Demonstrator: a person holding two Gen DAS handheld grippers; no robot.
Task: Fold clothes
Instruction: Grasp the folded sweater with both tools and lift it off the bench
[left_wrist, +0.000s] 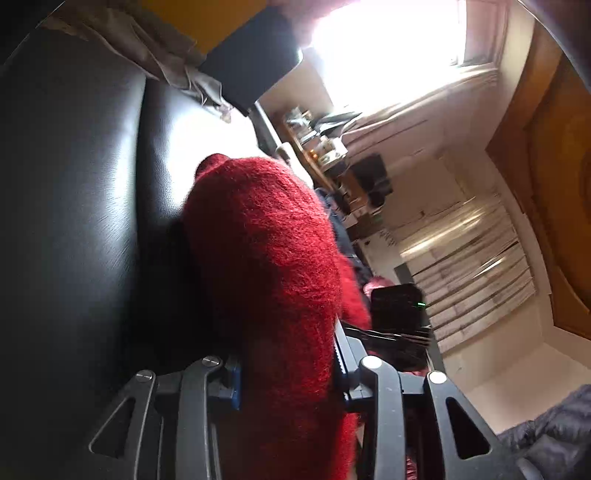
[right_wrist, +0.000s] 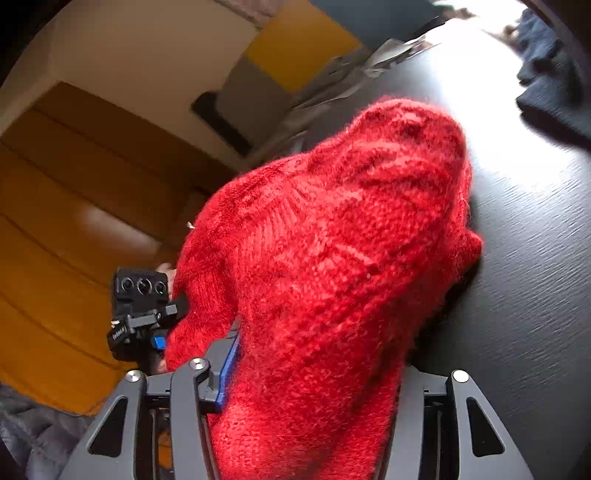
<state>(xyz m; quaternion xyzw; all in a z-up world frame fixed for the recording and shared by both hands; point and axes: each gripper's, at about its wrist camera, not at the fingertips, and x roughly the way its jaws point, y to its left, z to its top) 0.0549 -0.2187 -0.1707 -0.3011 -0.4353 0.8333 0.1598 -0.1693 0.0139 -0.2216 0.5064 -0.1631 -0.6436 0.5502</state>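
Red fuzzy knit, the sweater (right_wrist: 332, 266), hangs bunched between both grippers, its far end touching the black table (right_wrist: 535, 258) toward 1 o'clock. Left gripper (left_wrist: 288, 380) and right gripper (right_wrist: 310, 380) each pinch a thick wad of it. To fold well, keep both grips level, draw the held edge taut, and lay it down flat without twisting.

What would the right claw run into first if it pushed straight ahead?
Its own load: the red knit sweater bunched between its fingers fills the line ahead. Past that lies the black tabletop, though depth is unclear.
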